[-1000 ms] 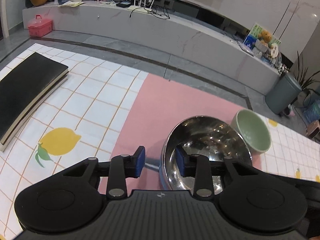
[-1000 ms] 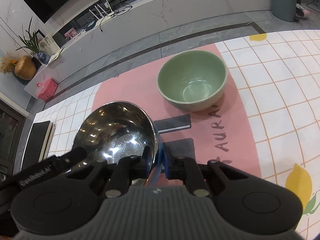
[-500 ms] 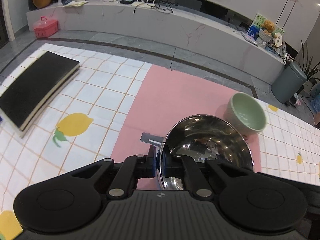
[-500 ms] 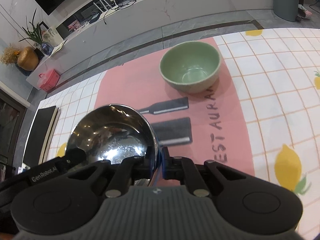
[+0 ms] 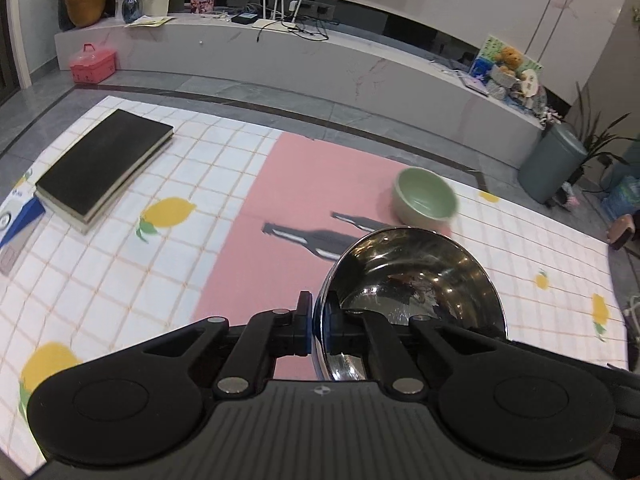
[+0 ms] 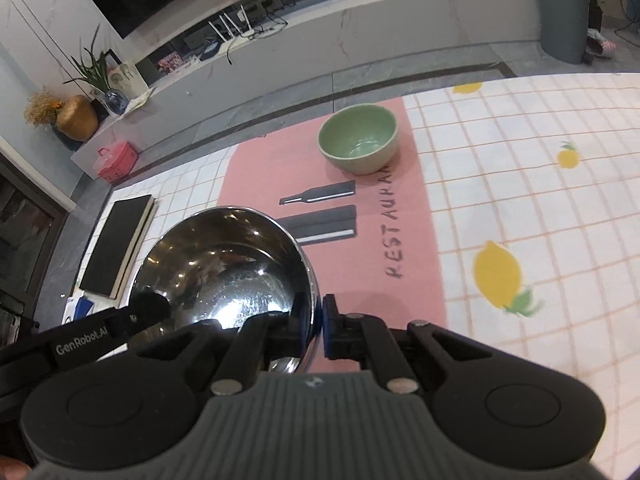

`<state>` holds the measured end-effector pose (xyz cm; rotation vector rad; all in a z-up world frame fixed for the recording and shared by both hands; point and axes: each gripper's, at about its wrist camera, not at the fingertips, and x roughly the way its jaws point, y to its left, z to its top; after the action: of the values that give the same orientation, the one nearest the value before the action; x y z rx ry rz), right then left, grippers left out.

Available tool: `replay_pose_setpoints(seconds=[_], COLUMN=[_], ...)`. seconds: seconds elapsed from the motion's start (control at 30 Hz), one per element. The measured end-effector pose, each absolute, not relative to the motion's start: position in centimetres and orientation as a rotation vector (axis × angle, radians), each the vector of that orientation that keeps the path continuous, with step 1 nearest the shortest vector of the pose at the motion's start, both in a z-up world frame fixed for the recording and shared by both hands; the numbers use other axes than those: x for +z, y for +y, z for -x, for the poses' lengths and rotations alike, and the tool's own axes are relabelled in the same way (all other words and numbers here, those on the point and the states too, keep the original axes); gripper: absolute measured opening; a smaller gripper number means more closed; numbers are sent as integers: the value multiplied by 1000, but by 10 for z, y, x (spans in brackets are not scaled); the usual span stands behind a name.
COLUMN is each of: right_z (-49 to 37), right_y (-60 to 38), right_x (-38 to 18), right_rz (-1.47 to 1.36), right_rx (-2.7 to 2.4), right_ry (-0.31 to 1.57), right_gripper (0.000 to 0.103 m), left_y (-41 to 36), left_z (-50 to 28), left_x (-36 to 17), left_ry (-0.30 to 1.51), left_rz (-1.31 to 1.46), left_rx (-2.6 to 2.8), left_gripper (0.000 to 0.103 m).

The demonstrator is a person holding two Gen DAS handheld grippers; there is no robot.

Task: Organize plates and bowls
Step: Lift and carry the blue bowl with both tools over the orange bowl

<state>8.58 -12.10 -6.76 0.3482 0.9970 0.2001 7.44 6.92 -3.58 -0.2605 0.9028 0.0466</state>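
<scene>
A shiny steel bowl (image 5: 416, 280) is held up above the table by both grippers. My left gripper (image 5: 318, 328) is shut on its left rim. My right gripper (image 6: 318, 326) is shut on its right rim, with the steel bowl (image 6: 228, 268) to its left. A green ceramic bowl (image 5: 425, 200) stands upright on the pink placemat (image 5: 304, 200) at the far side; it also shows in the right wrist view (image 6: 359, 138), beyond the steel bowl. The left gripper's body (image 6: 80, 340) shows at the lower left of the right wrist view.
A black book (image 5: 104, 162) lies at the table's far left, with a blue and white box (image 5: 16, 220) beside it. The lemon-print tablecloth (image 6: 540, 208) covers the table. A grey bin (image 5: 554, 170) stands on the floor beyond the right edge.
My left gripper closed on the steel bowl's rim. Both grippers then lifted the bowl up and back from the table, so the green bowl looks farther away.
</scene>
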Motion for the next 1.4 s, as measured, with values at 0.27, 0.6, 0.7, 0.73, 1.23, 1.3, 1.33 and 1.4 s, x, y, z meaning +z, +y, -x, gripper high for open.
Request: replay_pose_setpoints(seconds=[0.27, 0.6, 0.7, 0.73, 1.23, 1.3, 1.33, 1.4], right_z=[-22, 39, 49, 51, 46, 45, 44, 43], right_y=[-171, -235, -248, -252, -239, -239, -239, -239], right_x=[-47, -60, -69, -73, -91, -92, -93, -95], right_rz=[-353, -388, -385, -387, -295, -288, -283, -274], right_rx=[173, 96, 73, 66, 62, 63, 61, 57], right_ry=[947, 985, 1011, 1022, 1044, 1043, 1044, 1048], right_gripper=[6, 6, 6, 6, 5, 5, 5, 4], left_y=[32, -26, -40, -44, -56, -58, -58, -60], left_z=[-24, 16, 23, 25, 25, 24, 23, 21], left_x=[-28, -49, -60, -64, -80, -81, -82, -85], left_ry=[909, 1007, 1045, 1057, 1099, 1099, 1102, 1111], left_rz=[299, 250, 234, 230, 155, 145, 143, 136], left_rx=[-12, -148, -177, -181, -114, -109, -111, -112], left_gripper=[5, 6, 7, 7, 5, 5, 5, 5])
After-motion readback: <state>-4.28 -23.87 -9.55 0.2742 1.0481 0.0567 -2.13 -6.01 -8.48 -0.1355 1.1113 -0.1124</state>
